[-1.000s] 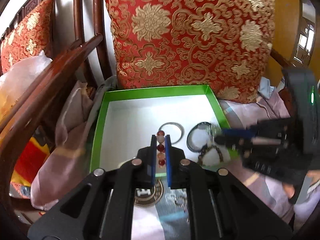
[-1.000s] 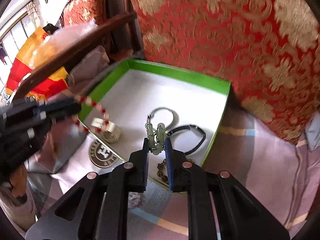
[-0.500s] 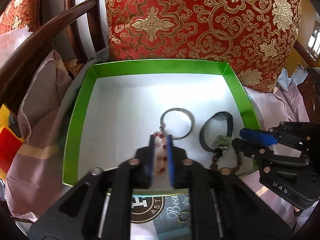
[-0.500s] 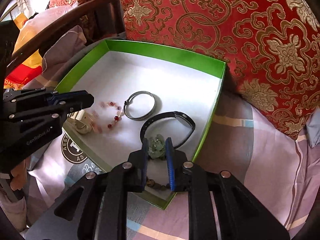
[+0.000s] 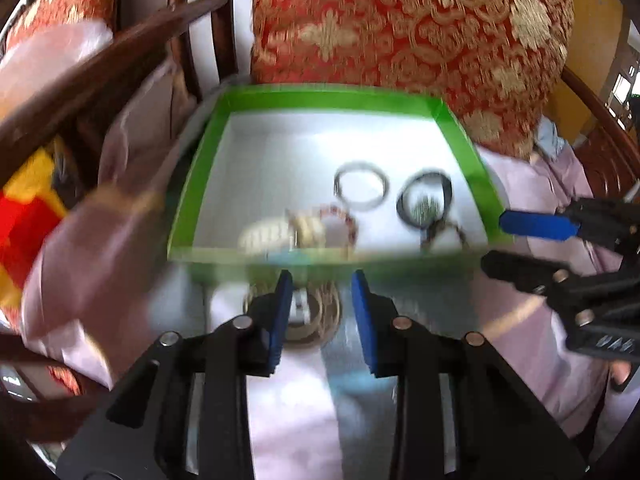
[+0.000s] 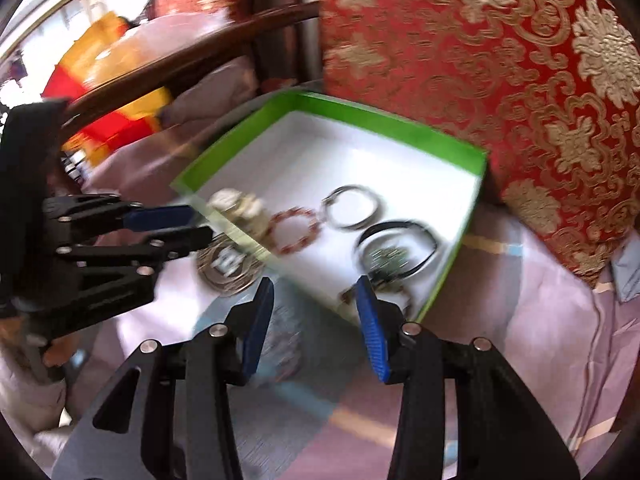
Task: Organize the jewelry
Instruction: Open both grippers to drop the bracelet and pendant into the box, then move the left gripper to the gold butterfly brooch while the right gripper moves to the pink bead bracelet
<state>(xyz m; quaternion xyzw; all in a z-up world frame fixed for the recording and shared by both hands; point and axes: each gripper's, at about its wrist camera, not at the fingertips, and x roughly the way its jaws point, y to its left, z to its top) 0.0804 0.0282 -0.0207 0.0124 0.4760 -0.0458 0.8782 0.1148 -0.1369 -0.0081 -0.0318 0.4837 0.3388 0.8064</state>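
Now both grippers have let go: the left gripper point(image 5: 320, 292) and right gripper point(image 6: 314, 300) gape wide and empty just outside the near rim of the green box point(image 6: 384, 126), so two more pieces count as sorted. Inside, nearest the rim, lie one red bead bracelet point(image 6: 294, 230) and one green pendant point(image 6: 386, 258); beyond them, one silver ring point(image 6: 352, 207) and one black band point(image 6: 400, 242).

We see our left gripper point(image 5: 322, 300) and right gripper point(image 6: 316, 304) at the bottom of each frame: black frames, silver screws, blue ribbed pads point(image 6: 372, 328) lining the fingers.
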